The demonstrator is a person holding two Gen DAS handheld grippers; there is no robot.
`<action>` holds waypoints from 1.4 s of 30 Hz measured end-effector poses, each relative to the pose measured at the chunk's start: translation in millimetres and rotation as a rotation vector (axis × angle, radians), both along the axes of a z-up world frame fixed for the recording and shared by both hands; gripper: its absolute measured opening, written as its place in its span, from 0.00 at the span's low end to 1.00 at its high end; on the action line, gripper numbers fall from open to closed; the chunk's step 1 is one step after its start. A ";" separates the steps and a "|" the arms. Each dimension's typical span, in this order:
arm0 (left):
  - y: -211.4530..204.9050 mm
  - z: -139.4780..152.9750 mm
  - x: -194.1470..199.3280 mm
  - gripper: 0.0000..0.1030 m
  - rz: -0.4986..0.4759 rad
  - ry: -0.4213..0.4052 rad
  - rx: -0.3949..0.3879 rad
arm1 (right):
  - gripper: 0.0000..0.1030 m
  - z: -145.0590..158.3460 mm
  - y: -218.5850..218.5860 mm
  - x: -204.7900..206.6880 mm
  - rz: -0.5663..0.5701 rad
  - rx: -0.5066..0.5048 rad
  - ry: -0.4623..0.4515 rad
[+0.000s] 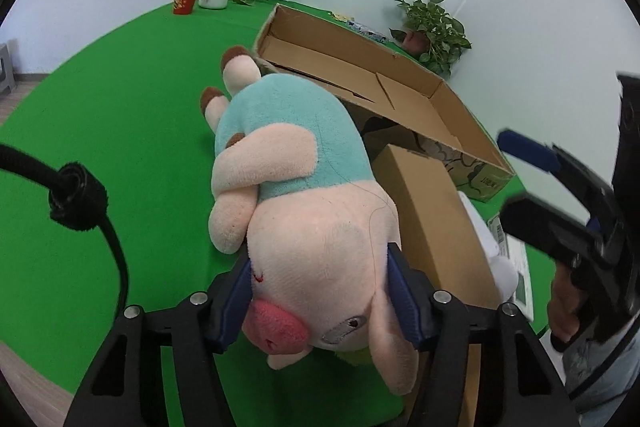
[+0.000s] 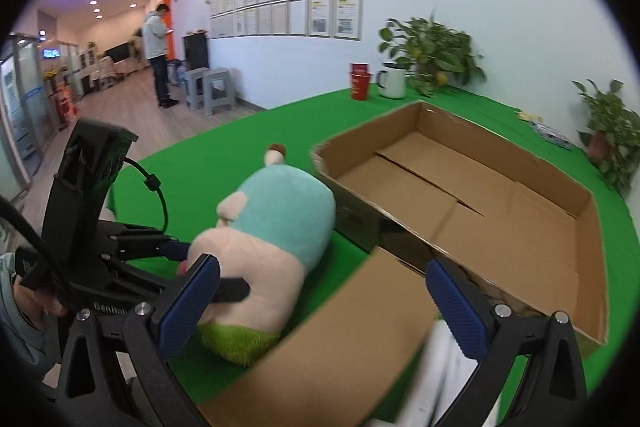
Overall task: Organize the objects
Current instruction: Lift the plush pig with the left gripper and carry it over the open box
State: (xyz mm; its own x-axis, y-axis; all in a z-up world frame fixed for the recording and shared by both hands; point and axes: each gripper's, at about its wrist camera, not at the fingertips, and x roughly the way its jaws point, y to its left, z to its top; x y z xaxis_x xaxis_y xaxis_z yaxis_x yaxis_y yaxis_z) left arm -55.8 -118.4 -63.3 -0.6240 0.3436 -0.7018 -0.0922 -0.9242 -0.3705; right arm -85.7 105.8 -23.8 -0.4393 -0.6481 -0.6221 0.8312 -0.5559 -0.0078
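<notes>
The left gripper [image 1: 320, 291] tilts steeply down toward the green bench [image 1: 120, 131], its jaws closed on the head of the plush pig [image 1: 304, 227]; the blue ribbed pads [image 1: 236, 299] press into the soft pink pile at either temple, and a black cable with a fuzzy strap loops in at nine o'clock. The pig is a fleecy toy with a rounded turquoise body, pale pink limbs tipped with brown hooves, a darker pink snout and a stitched grey eye patch; it lies on the felt-like bench with its feet toward twelve o'clock, its side just beside a shallow open cardboard box [image 1: 360, 67] at one o'clock. A smaller closed kraft carton [image 1: 432, 227], smooth and rectangular, lies at three o'clock of the pig, touching its head. At the far right of the left wrist view the right gripper [image 1: 532, 179] reaches in, slanted downward, a hand behind it. In the right wrist view the right gripper [image 2: 320, 311] points down with jaws spread wide and gripping nothing, the closed carton [image 2: 332, 339] below and between them, blurred; the pig [image 2: 276, 227] lies at ten o'clock, and the open box [image 2: 500, 211], with bare corrugated flaps for a floor, at one o'clock
</notes>
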 end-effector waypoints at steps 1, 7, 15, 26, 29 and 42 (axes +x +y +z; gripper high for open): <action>-7.3 1.9 6.4 0.57 -0.002 0.001 0.007 | 0.99 1.4 -7.5 1.2 0.021 -0.006 -0.013; -56.7 3.2 38.2 0.56 0.050 -0.002 0.081 | 0.99 0.4 -60.0 2.1 0.149 -0.048 -0.173; -95.9 -8.6 57.5 0.56 0.059 0.007 0.195 | 0.97 -26.9 -117.7 -1.0 0.159 0.064 -0.382; -118.0 -17.6 56.7 0.56 0.045 0.011 0.246 | 0.71 -45.3 -130.5 35.9 0.085 0.161 -0.350; -120.5 -18.9 53.6 0.56 0.056 0.005 0.250 | 0.67 -49.1 -134.8 42.1 0.081 0.165 -0.301; -64.6 31.6 44.3 0.52 0.009 0.065 0.037 | 0.51 -14.2 -91.3 23.0 0.028 -0.039 -0.247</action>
State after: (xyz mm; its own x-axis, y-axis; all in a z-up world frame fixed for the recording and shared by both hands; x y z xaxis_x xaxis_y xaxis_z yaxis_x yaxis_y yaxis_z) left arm -11.5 -183.0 -31.7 -0.6711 0.3626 -0.6466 -0.1087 -0.9109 -0.3981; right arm -62.7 14.5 -38.0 -0.2581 -0.6835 -0.6828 0.8203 -0.5284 0.2189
